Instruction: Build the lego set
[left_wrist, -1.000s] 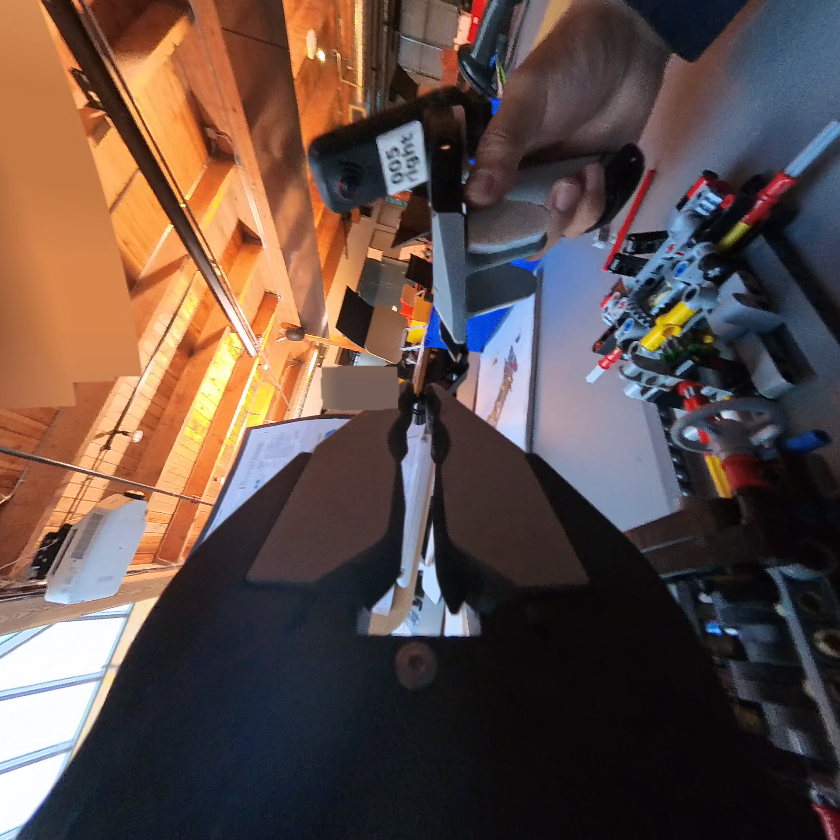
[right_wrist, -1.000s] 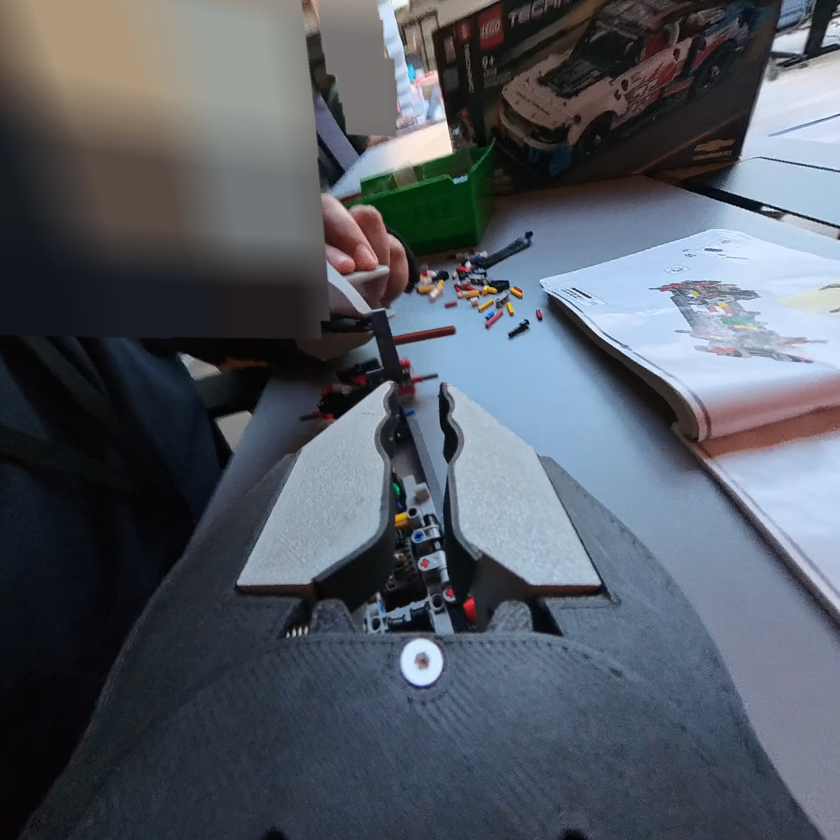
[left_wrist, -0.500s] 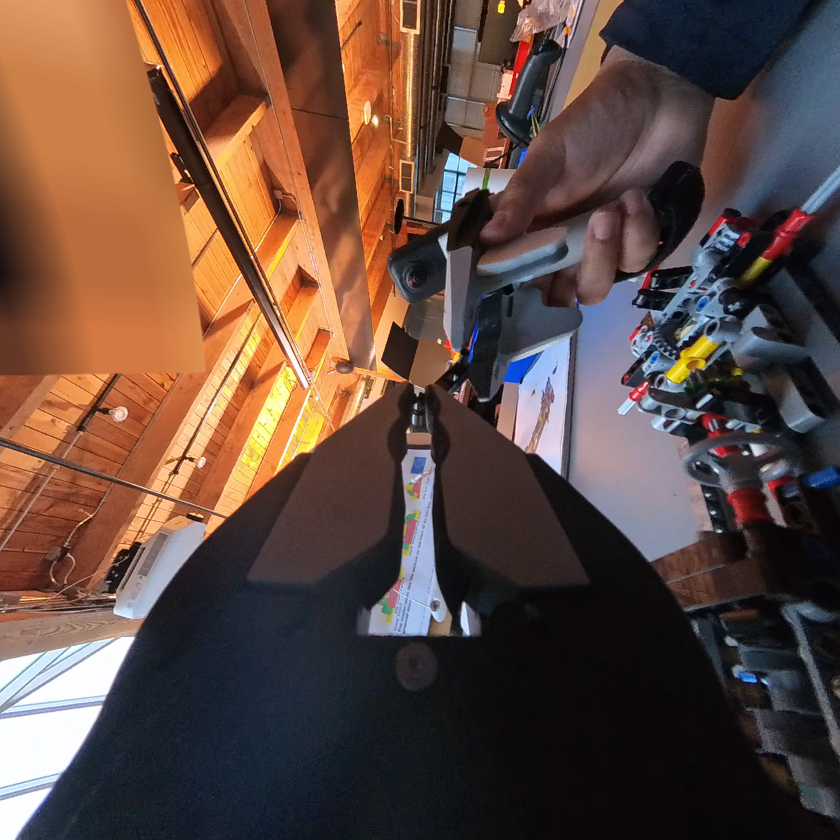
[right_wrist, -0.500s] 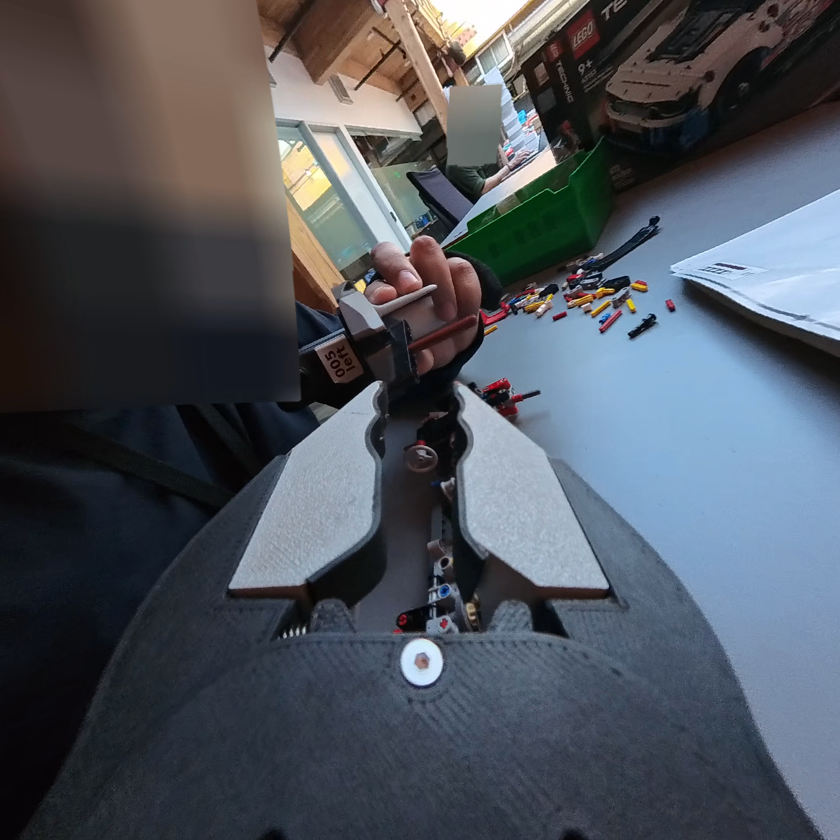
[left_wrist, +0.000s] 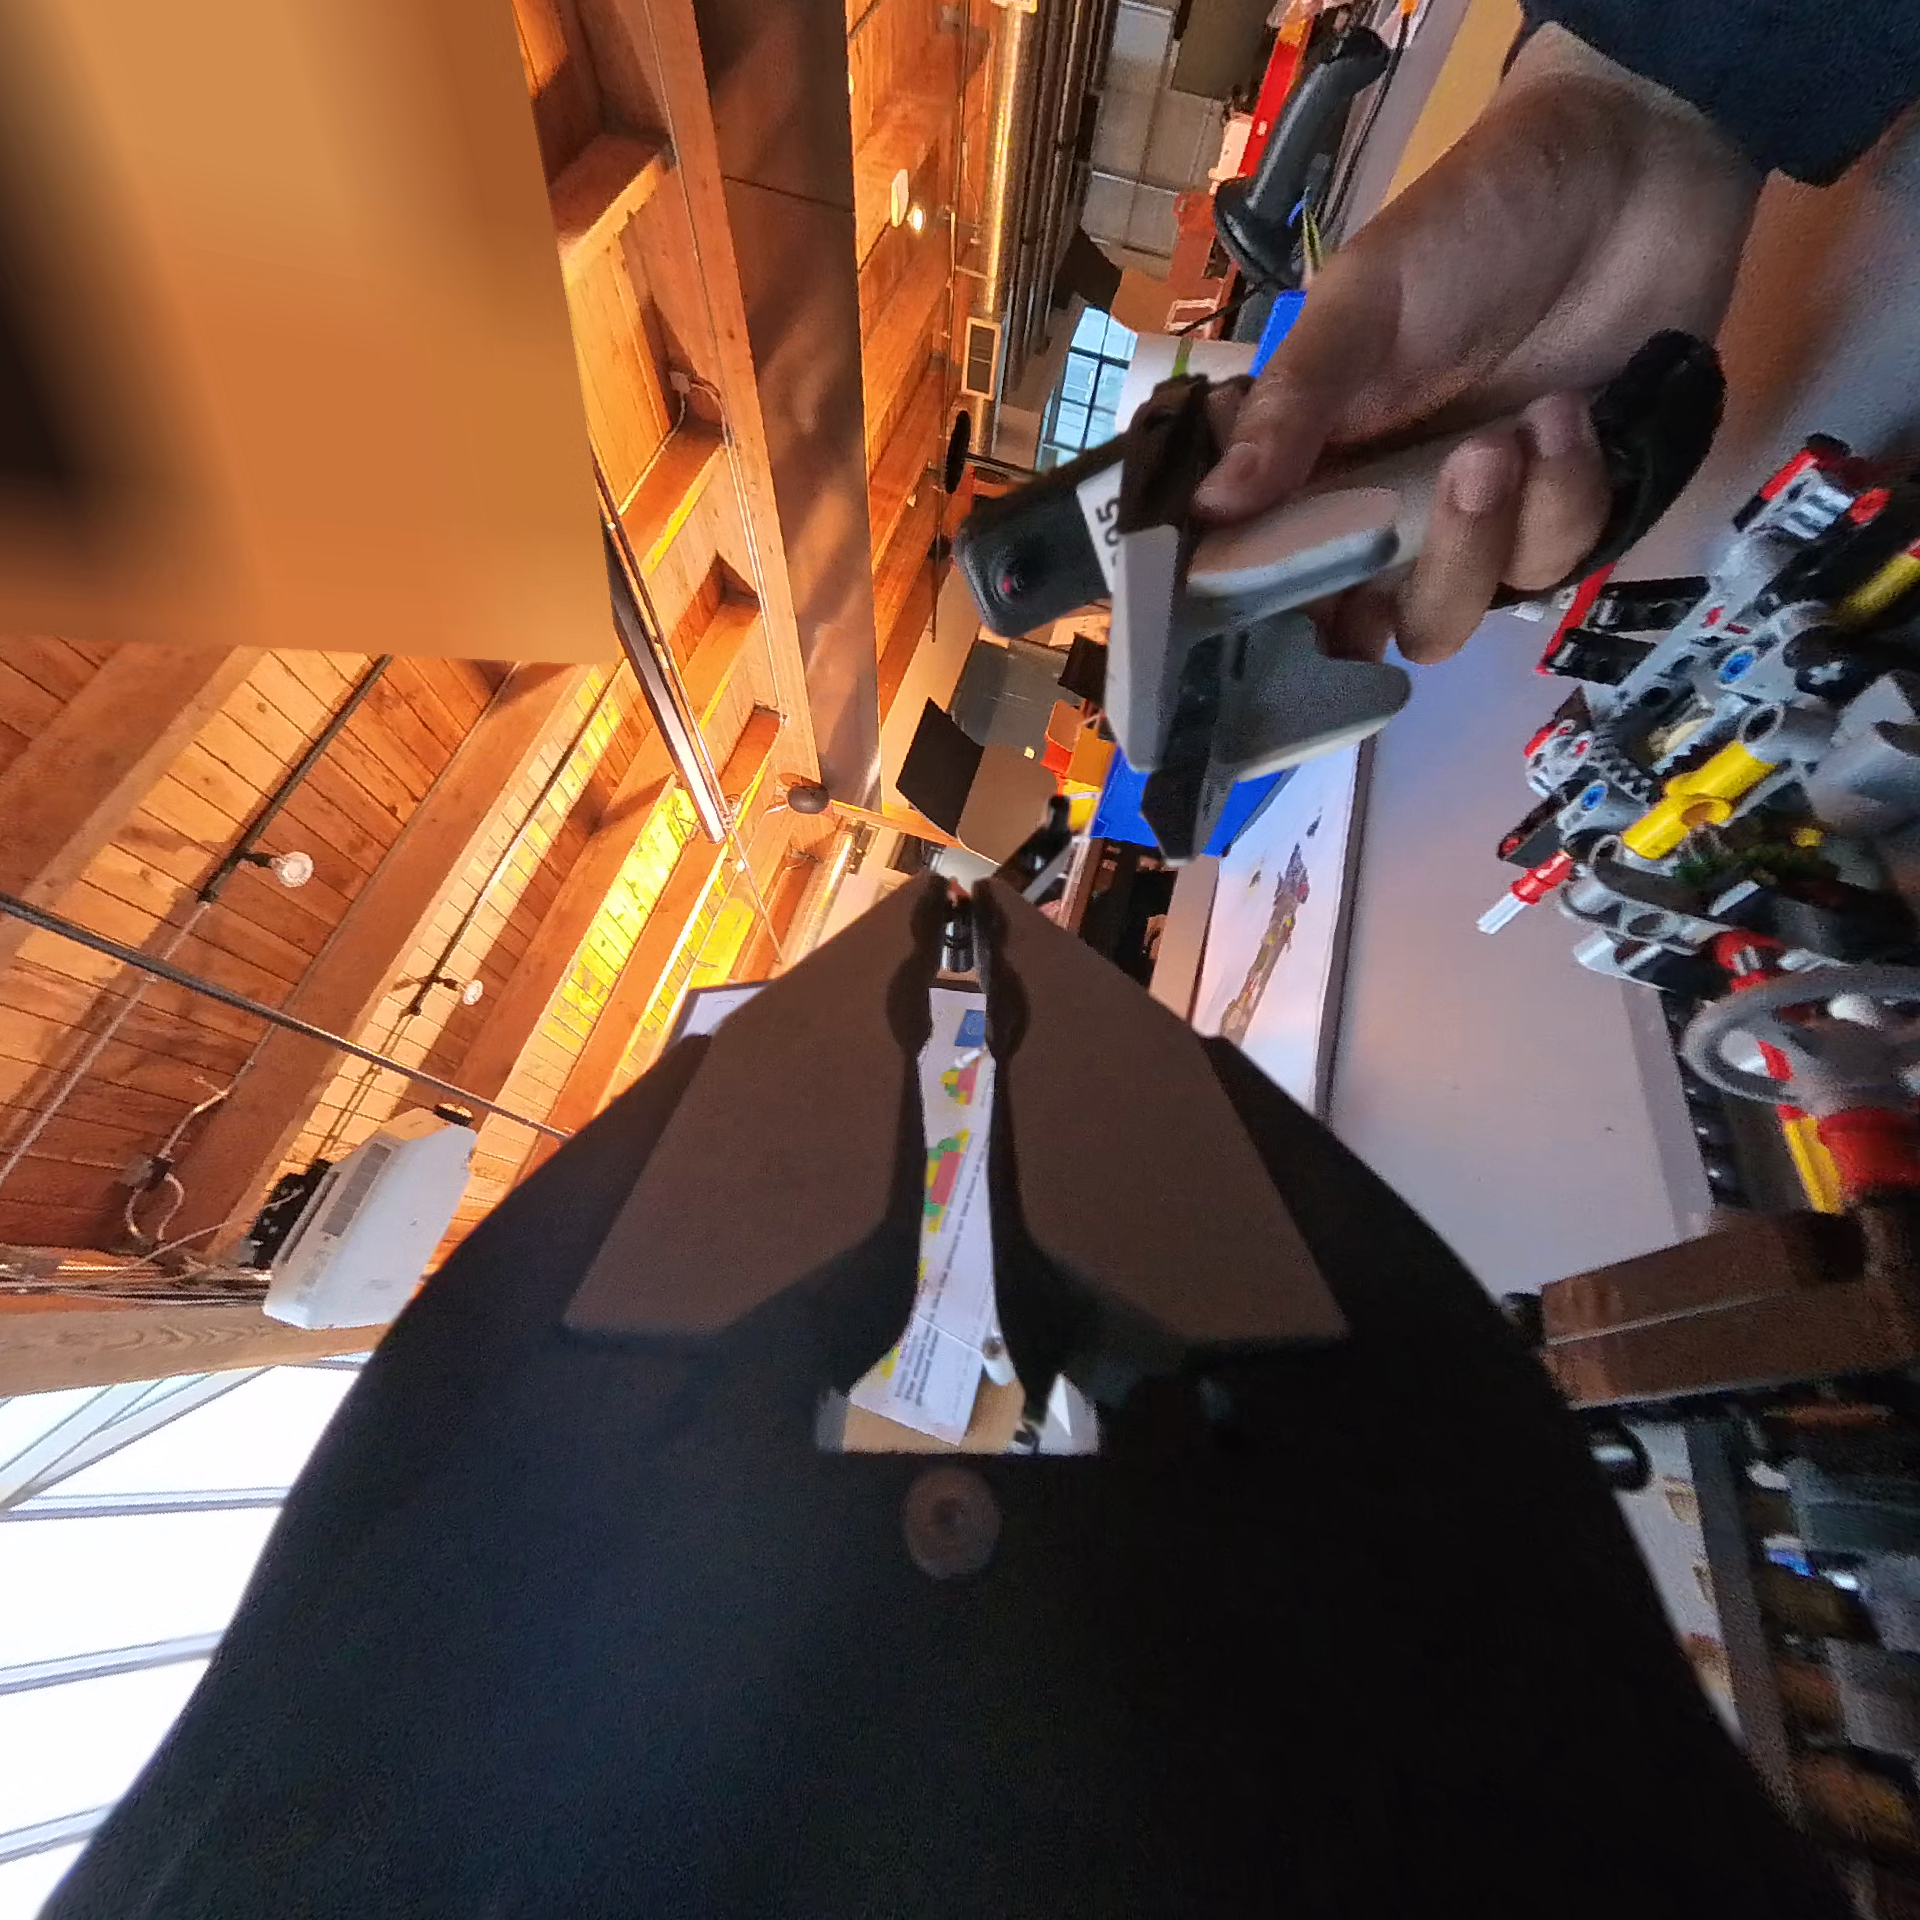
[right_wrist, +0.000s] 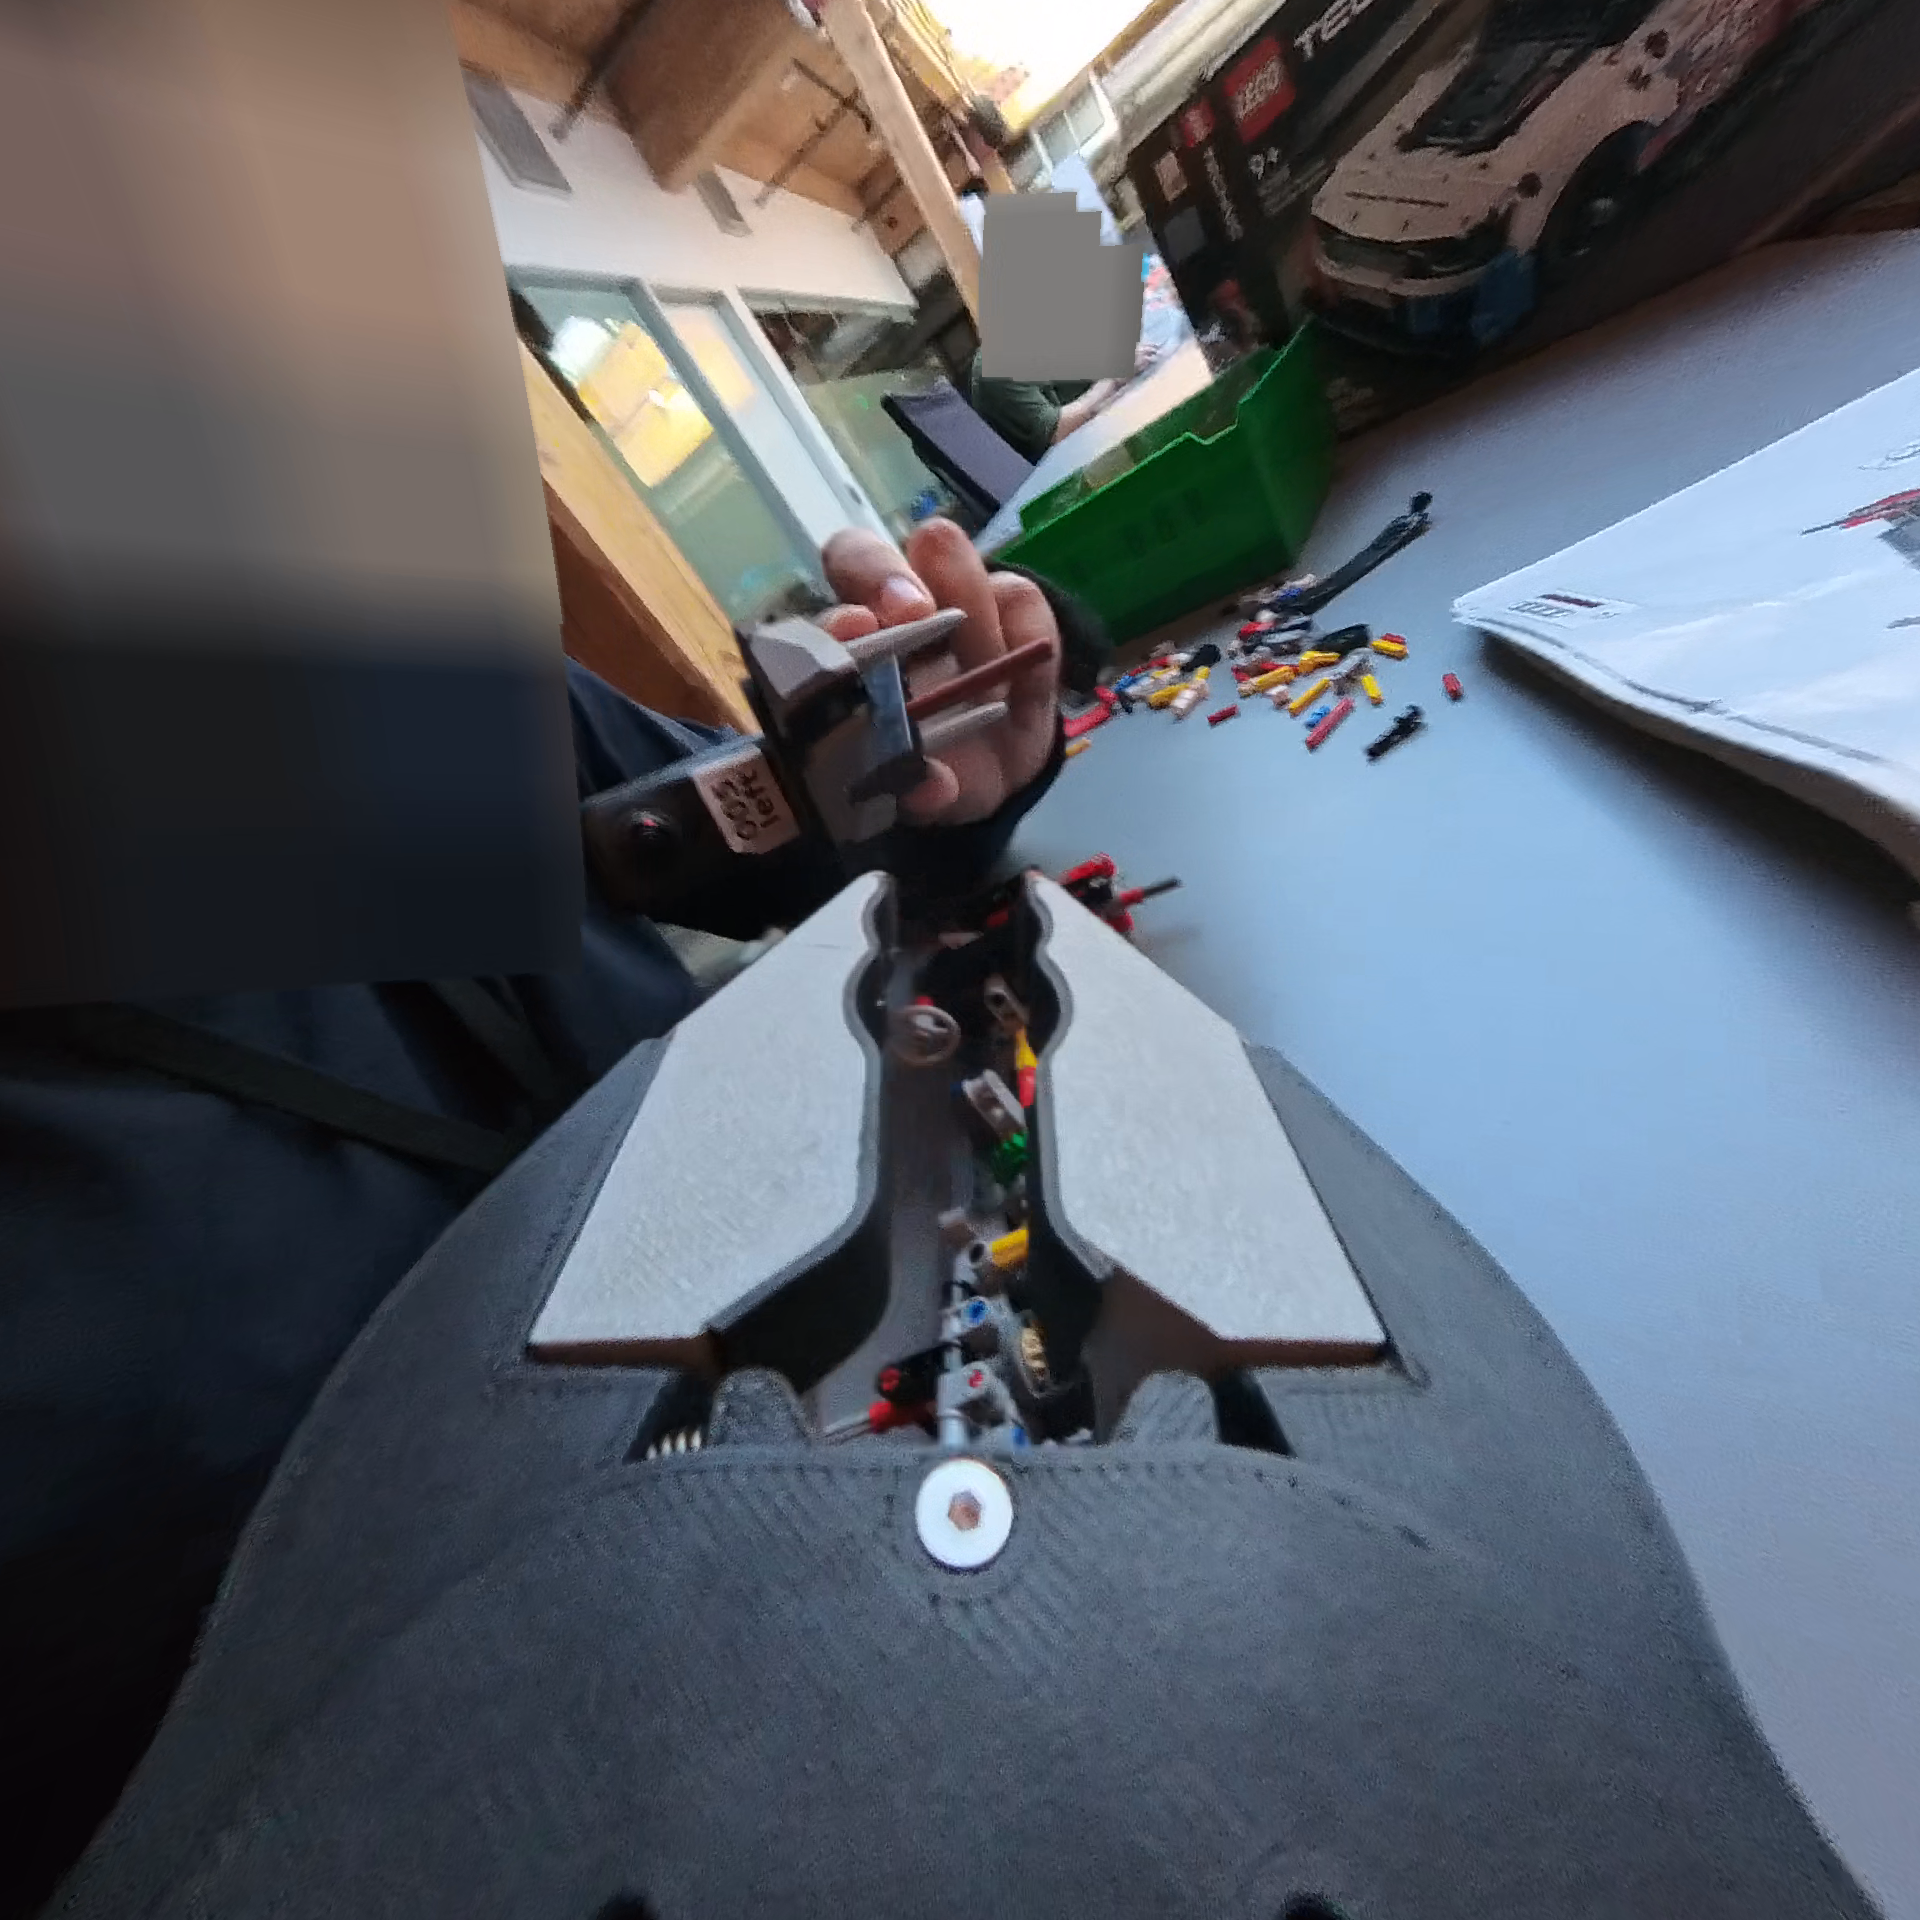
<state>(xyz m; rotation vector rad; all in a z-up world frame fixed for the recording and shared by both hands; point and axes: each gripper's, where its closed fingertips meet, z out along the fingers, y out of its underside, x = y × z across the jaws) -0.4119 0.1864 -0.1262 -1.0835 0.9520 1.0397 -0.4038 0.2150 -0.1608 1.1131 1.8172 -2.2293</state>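
Observation:
My left gripper (left_wrist: 961, 894) points up into the room and is shut; a small grey piece (left_wrist: 956, 940) is pinched between its tips. In the right wrist view a hand holds the left gripper (right_wrist: 831, 727) just ahead, its fingertips hidden behind my right fingers. My right gripper (right_wrist: 961, 894) is open, with nothing pressed between its pads. A partly built brick model (right_wrist: 987, 1101) of grey, black, red and yellow parts lies on the table beyond the gap. In the left wrist view a hand holds the right gripper (left_wrist: 1179, 831) in the air beside the model (left_wrist: 1714, 790).
The grey table (right_wrist: 1455, 1039) carries an open instruction booklet (right_wrist: 1714, 623), a scatter of small loose pieces (right_wrist: 1299, 665), a green bin (right_wrist: 1174, 520), a large set box (right_wrist: 1455, 187) and a small red and black assembly (right_wrist: 1112, 883). My hands' fingertips stand some 5 cm from each other.
My right gripper has risen and tilted up from low over the model, its jaws widening then narrowing slightly. My left gripper stays shut on the small piece and has turned a little.

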